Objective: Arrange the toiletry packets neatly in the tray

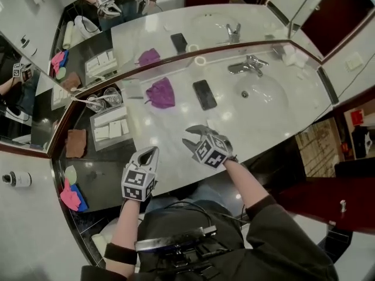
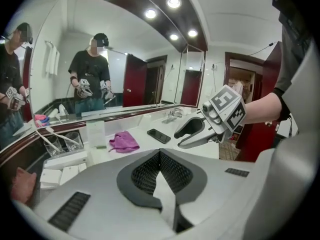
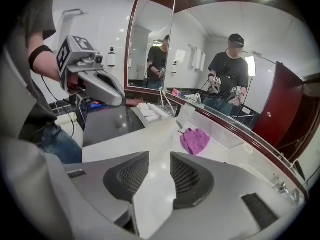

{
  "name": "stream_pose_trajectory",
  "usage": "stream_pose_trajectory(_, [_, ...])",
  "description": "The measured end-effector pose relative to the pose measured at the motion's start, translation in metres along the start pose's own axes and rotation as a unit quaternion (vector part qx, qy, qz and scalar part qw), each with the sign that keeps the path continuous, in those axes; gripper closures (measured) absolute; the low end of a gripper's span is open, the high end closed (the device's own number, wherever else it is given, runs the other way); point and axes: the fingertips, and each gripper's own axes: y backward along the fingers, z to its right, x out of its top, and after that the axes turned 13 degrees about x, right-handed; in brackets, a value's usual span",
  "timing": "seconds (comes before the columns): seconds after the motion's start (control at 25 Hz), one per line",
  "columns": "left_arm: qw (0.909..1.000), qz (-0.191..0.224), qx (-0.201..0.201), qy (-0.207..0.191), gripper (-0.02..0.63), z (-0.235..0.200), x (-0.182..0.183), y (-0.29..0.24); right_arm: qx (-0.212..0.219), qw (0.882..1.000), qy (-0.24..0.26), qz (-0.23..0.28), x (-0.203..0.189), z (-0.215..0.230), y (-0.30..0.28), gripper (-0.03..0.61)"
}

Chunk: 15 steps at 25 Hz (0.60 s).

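This is looking like a hotel-style bathroom — a pale marble counter [image 1: 176,127] is carrying a sunken basin [image 1: 263,95] and chrome tap [image 1: 249,67], a wide red-framed mirror [image 1: 164,4] is running behind, spotlights [image 2: 173,2] are glowing overhead — and a tray [image 1: 112,144] of toiletry packets [image 1: 114,129] is sitting beside two glasses [image 1: 104,100].

The person leans in with both arms reaching forward and down, a gripper in each hand. The left gripper [image 1: 153,151] points away and a little downward, its two jaws pressed together with nothing caught between them. The left forearm [image 1: 125,221] is bare, with a dark band [image 1: 120,253] round it nearer the elbow. The right gripper [image 1: 187,137] is just to its right and slightly farther out, tipped more steeply and angled toward the left, its jaws standing apart with an empty gap between them. The right forearm [image 1: 246,183] is bare up to a dark sleeve [image 1: 275,224]. The two grippers are close side by side, not touching.
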Motion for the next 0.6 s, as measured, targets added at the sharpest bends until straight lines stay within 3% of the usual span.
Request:
stream_pose_trajectory(0.2, [0.9997, -0.012, -0.021, -0.001, 0.612, 0.042, 0.002, -0.033, 0.02, 0.993, 0.08, -0.084, -0.056, 0.029, 0.022, 0.316])
stream_pose_trajectory(0.36, [0.9995, -0.019, -0.026, -0.006, 0.612, 0.068, 0.005, -0.06, 0.059, 0.983, 0.099, -0.141, -0.103, 0.05, 0.024, 0.177])
stream_pose_trajectory(0.48, [0.9993, -0.025, -0.026, -0.006, 0.612, 0.082, 0.006, -0.078, 0.087, 0.973, 0.113, -0.18, -0.136, 0.064, 0.019, 0.153])
stream_pose_trajectory(0.6, [0.9992, -0.034, -0.02, -0.006, 0.612, 0.09, 0.006, -0.091, 0.123, 0.956, 0.145, -0.224, -0.166, 0.072, 0.008, 0.147])
